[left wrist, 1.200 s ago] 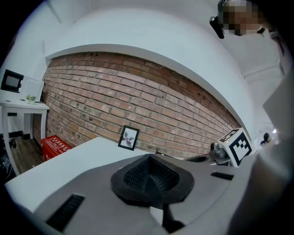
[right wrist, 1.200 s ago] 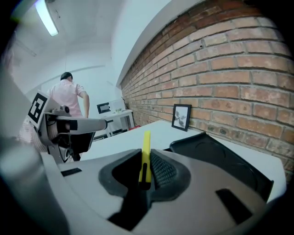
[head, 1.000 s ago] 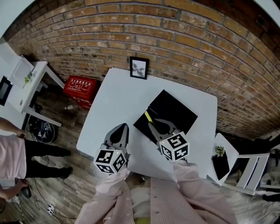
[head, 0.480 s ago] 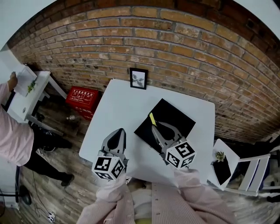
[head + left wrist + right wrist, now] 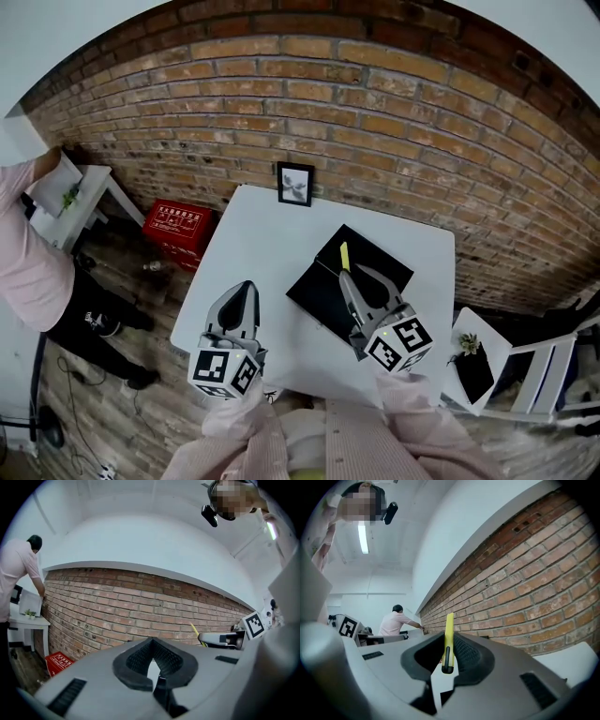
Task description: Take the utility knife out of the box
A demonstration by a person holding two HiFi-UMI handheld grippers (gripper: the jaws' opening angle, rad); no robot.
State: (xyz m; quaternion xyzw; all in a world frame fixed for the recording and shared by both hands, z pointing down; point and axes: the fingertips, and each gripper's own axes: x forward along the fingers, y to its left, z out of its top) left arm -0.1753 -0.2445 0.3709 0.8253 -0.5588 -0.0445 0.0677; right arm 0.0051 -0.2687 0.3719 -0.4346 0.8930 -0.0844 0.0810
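Note:
A yellow utility knife (image 5: 344,256) sticks out forward from my right gripper (image 5: 350,275), which is shut on it and held level above the open black box (image 5: 323,292) on the white table (image 5: 258,234). In the right gripper view the knife (image 5: 449,625) stands upright between the black pads (image 5: 464,653) of that gripper (image 5: 449,643). My left gripper (image 5: 246,289) hangs over the table's left front part, shut and holding nothing. The left gripper view shows its own jaws (image 5: 151,643) together and, at the right, the other gripper (image 5: 220,639) with the knife (image 5: 193,629).
A small framed picture (image 5: 295,183) stands at the table's far edge against the brick wall (image 5: 375,112). A red case (image 5: 174,223) lies on the floor at the left. A person (image 5: 33,272) bends at a white desk (image 5: 80,192) far left. A white stand with a plant (image 5: 469,347) is at the right.
Both grippers have risen. The right one has lifted the yellow knife up and away from the black box. The person at the left has shifted towards the white desk.

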